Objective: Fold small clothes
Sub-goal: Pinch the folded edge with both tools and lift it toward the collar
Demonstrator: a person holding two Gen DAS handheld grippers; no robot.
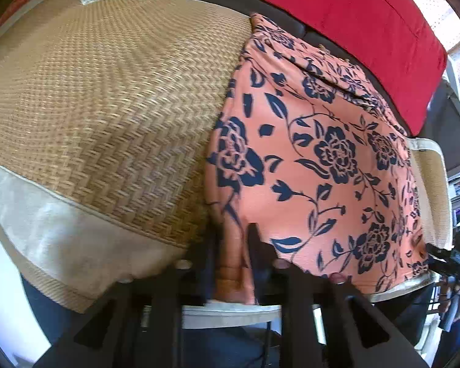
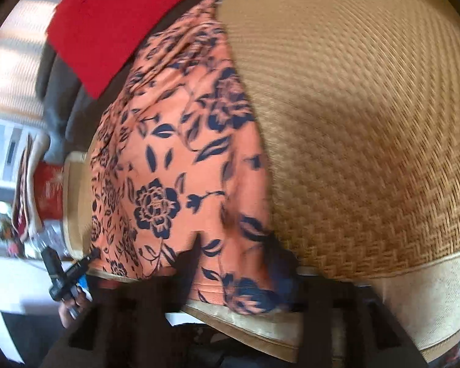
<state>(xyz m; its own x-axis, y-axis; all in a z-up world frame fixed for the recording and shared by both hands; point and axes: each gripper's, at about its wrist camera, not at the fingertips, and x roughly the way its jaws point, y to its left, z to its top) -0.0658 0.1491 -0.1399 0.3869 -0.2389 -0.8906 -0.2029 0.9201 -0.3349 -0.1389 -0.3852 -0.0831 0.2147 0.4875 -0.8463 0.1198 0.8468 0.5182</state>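
While the garment [image 1: 316, 159] lies flat at right of the mat [image 1: 107, 107], your left gripper [image 1: 233, 245] pinches its near hem and your right gripper [image 2: 233, 251] straddles it, apparently unclamped, ready for folding.

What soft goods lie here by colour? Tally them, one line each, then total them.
Orange, dark floral print: 1, the garment
Red: 1, the cushion
Tan woven with cream border: 1, the mat
Total: 3
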